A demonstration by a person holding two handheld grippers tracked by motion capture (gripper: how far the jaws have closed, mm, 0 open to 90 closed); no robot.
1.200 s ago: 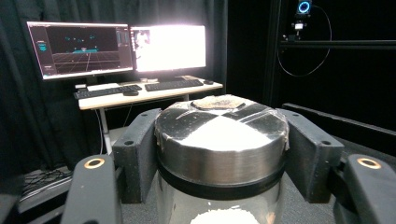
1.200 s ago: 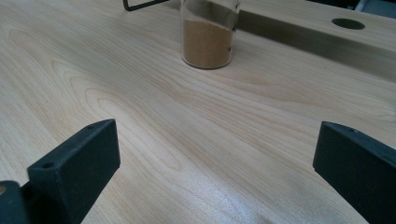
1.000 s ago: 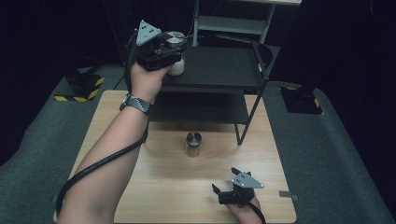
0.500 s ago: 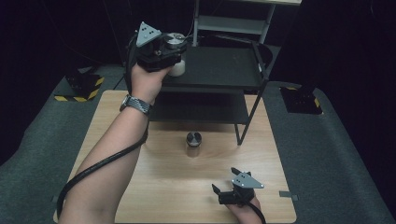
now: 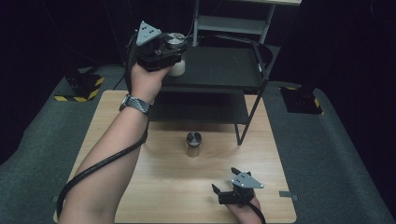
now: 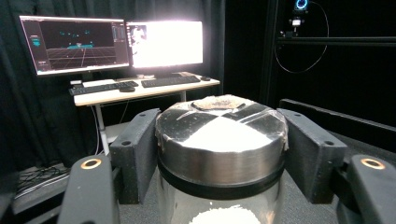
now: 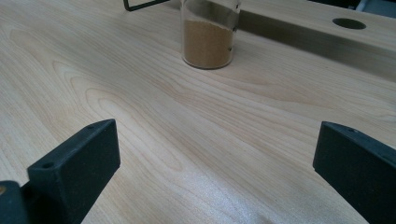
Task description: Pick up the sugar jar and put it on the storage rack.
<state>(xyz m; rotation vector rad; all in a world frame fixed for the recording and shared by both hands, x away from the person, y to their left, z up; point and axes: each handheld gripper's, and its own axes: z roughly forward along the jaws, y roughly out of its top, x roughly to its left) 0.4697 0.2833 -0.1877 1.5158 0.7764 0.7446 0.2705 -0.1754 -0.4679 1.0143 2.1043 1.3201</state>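
My left gripper (image 5: 173, 46) is up at the left end of the black rack's top shelf (image 5: 219, 67). Its jaws sit around the metal lid of a glass jar of white powder (image 6: 222, 149), which stands on that shelf (image 5: 177, 69). The jaws have just been opening slightly, with the jar still between them and the pads against the lid. My right gripper (image 5: 224, 181) rests low by the table's front edge, open wide with nothing between its fingers (image 7: 215, 158). A second jar, holding brown powder (image 5: 193, 143), stands on the wood ahead of it (image 7: 210, 42).
The rack's lower shelf (image 5: 201, 109) overhangs the back of the wooden table (image 5: 140, 186), and a rack leg (image 5: 247, 116) comes down right of the brown jar. A desk with monitors (image 6: 112, 44) is seen beyond the shelf. Grey mats flank the table.
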